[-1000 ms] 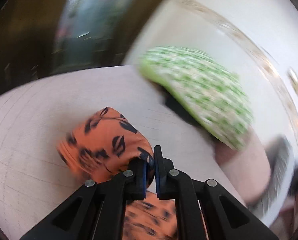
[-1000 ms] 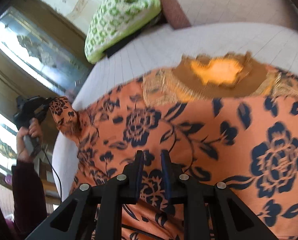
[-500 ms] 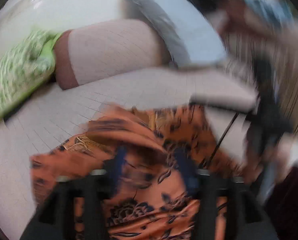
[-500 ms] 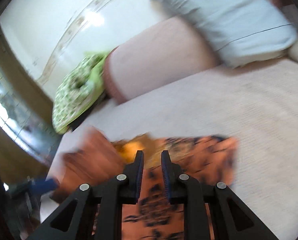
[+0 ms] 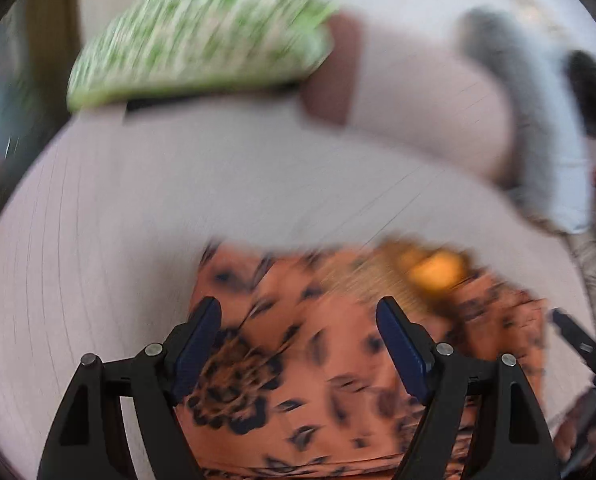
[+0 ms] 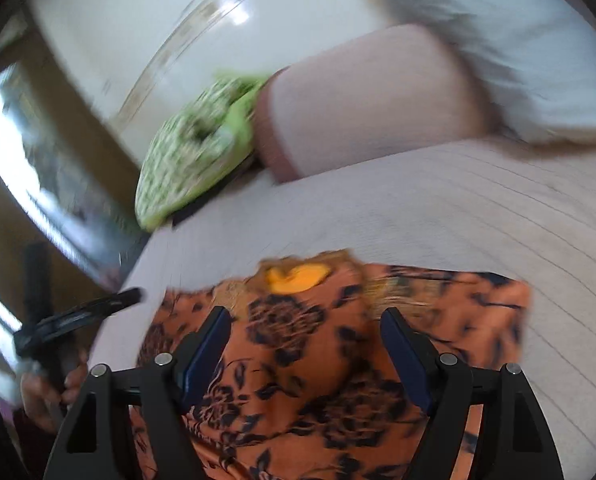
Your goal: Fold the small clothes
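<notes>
The orange floral garment [image 5: 322, 364] is being left lying on the pale bed surface [image 5: 97, 240], folded, with its yellow-lined neckline turned toward the pillows. The left gripper [image 5: 298, 320] is being held above it with jaws just spread wide and nothing gripped between the blue pads. The right gripper [image 6: 306, 328] is likewise being held over the cloth, its jaws just opened wide and gripping nothing.

One orange floral garment [image 6: 318, 360]; two hand-held grippers [image 5: 298, 320]; three pillows [image 5: 201, 36]
</notes>
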`<state>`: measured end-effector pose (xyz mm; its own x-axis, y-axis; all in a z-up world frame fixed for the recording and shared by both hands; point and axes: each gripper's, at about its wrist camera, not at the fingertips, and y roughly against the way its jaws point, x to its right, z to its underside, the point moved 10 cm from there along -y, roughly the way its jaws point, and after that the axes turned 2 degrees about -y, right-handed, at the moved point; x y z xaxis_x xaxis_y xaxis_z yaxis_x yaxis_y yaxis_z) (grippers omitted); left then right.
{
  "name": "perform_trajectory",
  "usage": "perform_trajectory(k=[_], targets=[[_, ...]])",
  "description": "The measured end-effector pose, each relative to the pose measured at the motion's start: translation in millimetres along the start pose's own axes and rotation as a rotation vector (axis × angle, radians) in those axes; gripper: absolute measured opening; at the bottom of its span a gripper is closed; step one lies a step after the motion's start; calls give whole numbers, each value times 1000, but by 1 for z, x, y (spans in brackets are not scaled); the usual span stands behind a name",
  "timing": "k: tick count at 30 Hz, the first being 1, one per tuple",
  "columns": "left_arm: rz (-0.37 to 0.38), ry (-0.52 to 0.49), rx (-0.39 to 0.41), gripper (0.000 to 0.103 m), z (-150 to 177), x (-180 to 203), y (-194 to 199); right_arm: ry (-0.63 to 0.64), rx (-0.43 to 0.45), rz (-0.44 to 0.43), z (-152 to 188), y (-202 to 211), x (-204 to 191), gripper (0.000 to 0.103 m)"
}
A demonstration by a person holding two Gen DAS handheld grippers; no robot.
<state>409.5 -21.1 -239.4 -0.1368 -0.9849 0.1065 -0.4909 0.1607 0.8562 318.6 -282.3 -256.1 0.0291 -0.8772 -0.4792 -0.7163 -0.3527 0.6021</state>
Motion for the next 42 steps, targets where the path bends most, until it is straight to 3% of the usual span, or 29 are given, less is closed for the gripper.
perform_trajectory(k=[5,9,10,12,13,15,19,21,23,24,26,28,30,32,38,42], targets=[[-138,30,-118,80,35,-38,-37,107,-84,56,16,-45,-37,80],[-96,19,-140,82,50,-49,-48,153,-173,150,29,-91,-43,76],[-90,11,-141,82,51,-49,-47,158,-193,188,33,-100,-40,70],[-82,-3,-142,82,54,-51,-45,140,-214,261,39,-109,-27,22],[-76,0,-143,82,56,-53,-44,109,-215,278,41,-106,-18,21],[-76,5,-146,82,59,-63,-37,24,-180,281,40,-83,3,13],[-92,10,-144,82,63,-76,-33,-203,-85,301,39,-3,63,11],[-102,10,-141,82,69,-78,-29,-375,-76,241,55,33,95,12],[-122,2,-135,82,76,-78,-21,-542,-120,138,85,56,117,15],[-133,0,-133,82,80,-79,-17,-591,-143,152,100,66,128,15],[-145,5,-131,82,86,-80,-11,-642,-166,260,126,87,155,16],[-153,21,-128,82,98,-78,4,-671,-126,288,128,100,166,16],[-166,22,-117,82,107,-77,16,-592,-46,236,108,108,152,16],[-187,17,-103,82,112,-75,25,-432,-12,214,89,105,123,16],[-127,97,-116,82,127,-56,40,-238,-44,121,75,60,71,17],[-185,21,-118,82,131,-46,35,-160,-84,109,76,27,48,17]])
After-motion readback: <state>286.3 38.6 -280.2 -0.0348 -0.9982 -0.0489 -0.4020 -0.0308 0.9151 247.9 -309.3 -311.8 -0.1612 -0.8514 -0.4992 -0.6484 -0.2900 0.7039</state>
